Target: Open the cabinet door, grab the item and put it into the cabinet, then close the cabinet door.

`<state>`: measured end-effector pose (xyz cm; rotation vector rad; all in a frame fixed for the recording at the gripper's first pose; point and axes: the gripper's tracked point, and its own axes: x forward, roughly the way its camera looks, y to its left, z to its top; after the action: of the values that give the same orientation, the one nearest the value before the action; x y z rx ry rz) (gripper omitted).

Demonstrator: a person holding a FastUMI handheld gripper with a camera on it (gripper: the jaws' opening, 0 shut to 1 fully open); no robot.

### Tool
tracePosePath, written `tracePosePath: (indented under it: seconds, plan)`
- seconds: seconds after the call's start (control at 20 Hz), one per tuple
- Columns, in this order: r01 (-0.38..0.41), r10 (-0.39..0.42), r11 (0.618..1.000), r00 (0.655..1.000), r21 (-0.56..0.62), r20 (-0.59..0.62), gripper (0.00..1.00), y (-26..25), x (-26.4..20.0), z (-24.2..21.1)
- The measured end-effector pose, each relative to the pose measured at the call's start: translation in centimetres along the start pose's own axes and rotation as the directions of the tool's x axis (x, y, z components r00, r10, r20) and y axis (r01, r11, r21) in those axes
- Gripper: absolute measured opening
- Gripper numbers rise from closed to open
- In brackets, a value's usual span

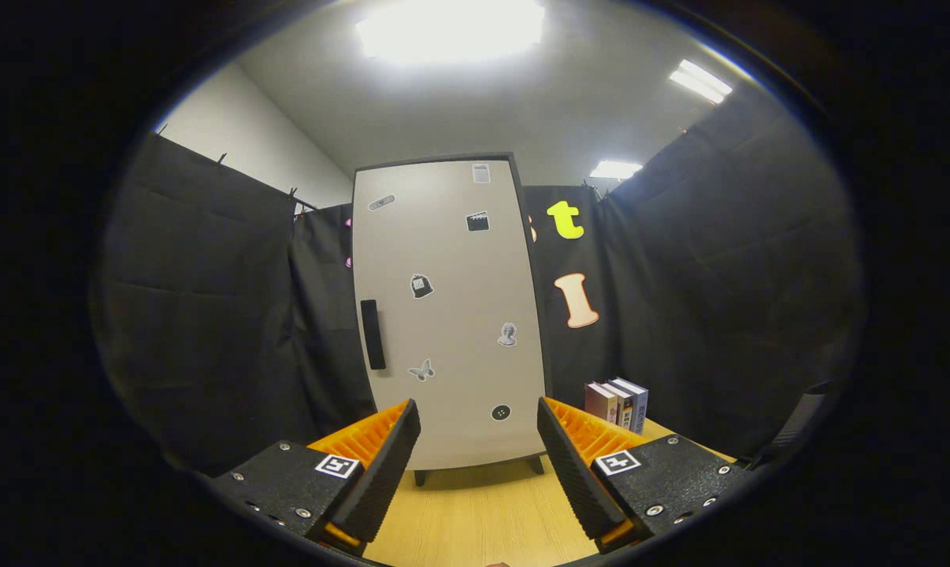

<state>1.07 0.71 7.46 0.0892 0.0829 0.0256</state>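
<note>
— Gripper view, what do you see?
— My claw point(479, 441) gapes wide, holding nothing. Beyond it stands the tall grey sticker-dotted cabinet point(451, 315), door closed; upright books point(617, 403) stand right of it on the wooden worktop point(483, 512).

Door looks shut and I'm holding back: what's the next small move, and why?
Probably ease the hand-held gripper forward and left toward the black handle. The cabinet door is closed, the fingers are open and hold nothing, and the handle lies well beyond them.
</note>
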Motion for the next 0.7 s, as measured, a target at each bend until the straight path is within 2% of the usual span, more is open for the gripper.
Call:
tracePosePath:
  seconds: [0.7]
  plan:
    - [-0.005,0.005,0.999,1.000,0.037,0.011,0.93,-1.8,-0.5,0.5]
